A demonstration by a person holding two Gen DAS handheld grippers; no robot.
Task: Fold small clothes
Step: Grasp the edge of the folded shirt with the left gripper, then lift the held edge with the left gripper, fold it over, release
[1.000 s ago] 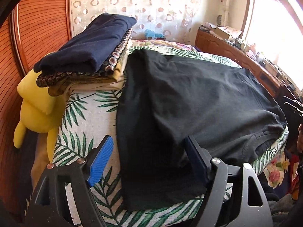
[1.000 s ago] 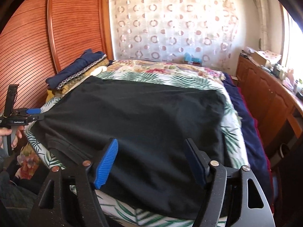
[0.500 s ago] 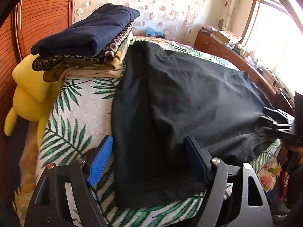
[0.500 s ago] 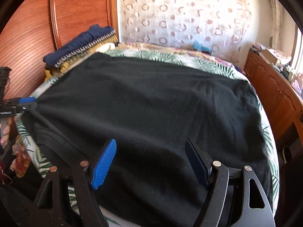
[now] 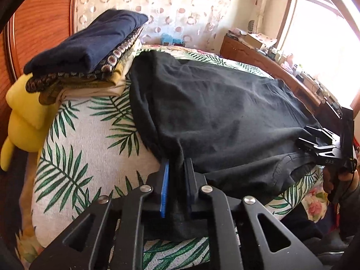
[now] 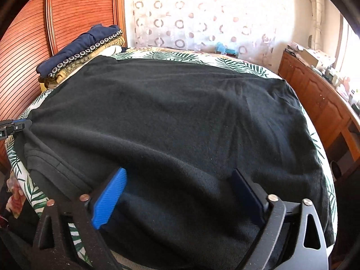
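Observation:
A black T-shirt (image 5: 225, 112) lies spread over the palm-leaf bedspread (image 5: 90, 153); it fills the right wrist view (image 6: 168, 117). My left gripper (image 5: 176, 175) is shut on the shirt's near left edge, cloth pinched between its pads. It also shows at the far left of the right wrist view (image 6: 13, 127). My right gripper (image 6: 177, 193) is open, its fingers set around the shirt's near edge, cloth bunched between them. It also shows at the right of the left wrist view (image 5: 315, 141), at the shirt's other corner near the collar.
A stack of folded clothes (image 5: 90, 51) with a navy piece on top sits at the bed's far left, by a yellow plush toy (image 5: 24, 117). A wooden headboard (image 6: 67, 18) stands behind it. A wooden dresser (image 6: 319, 99) runs along the right.
My left gripper has shut on the shirt's edge; it was open half a second ago. My right gripper has moved lower and closer to the shirt, still open.

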